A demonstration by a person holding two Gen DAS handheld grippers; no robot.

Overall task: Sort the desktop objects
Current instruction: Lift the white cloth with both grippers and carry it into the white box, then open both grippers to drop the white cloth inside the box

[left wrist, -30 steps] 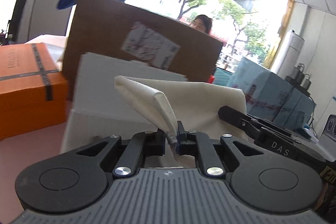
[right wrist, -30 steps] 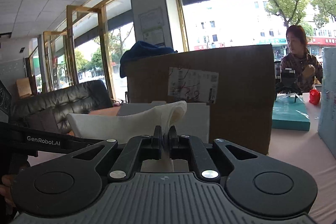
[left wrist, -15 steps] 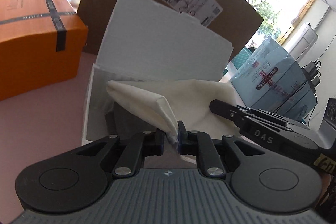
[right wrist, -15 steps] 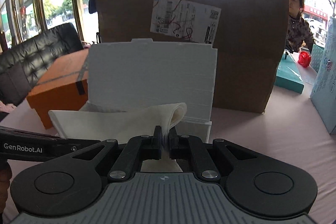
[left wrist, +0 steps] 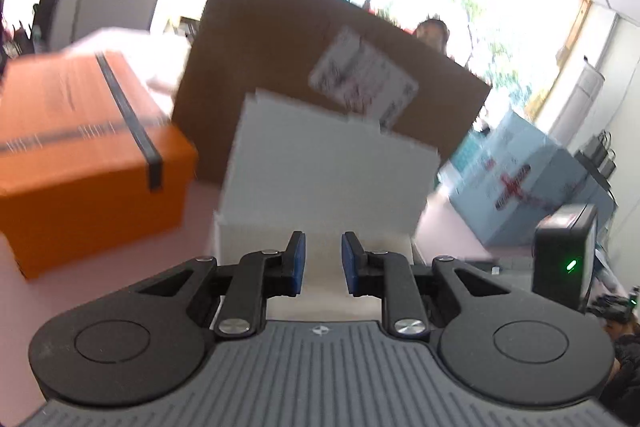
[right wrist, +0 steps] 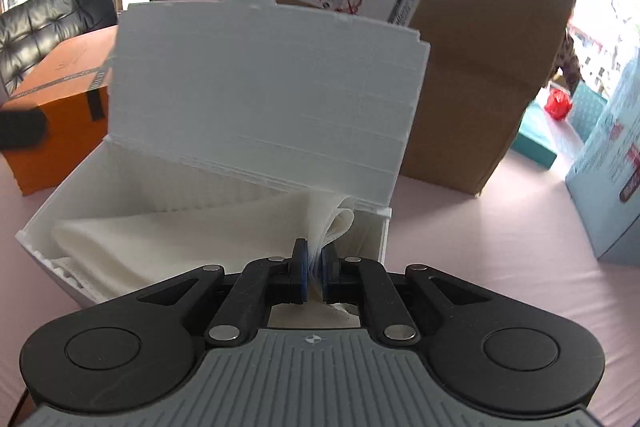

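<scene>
The right hand-held gripper pinches a folded edge of the white cloth, the bulk of which lies inside the open white foam box on the pink table. The left hand-held gripper is spread and empty, positioned above the near edge of the box. An orange box stands to the left and a brown cardboard box directly behind the raised lid.

folded white cloth inside open white box
</scene>
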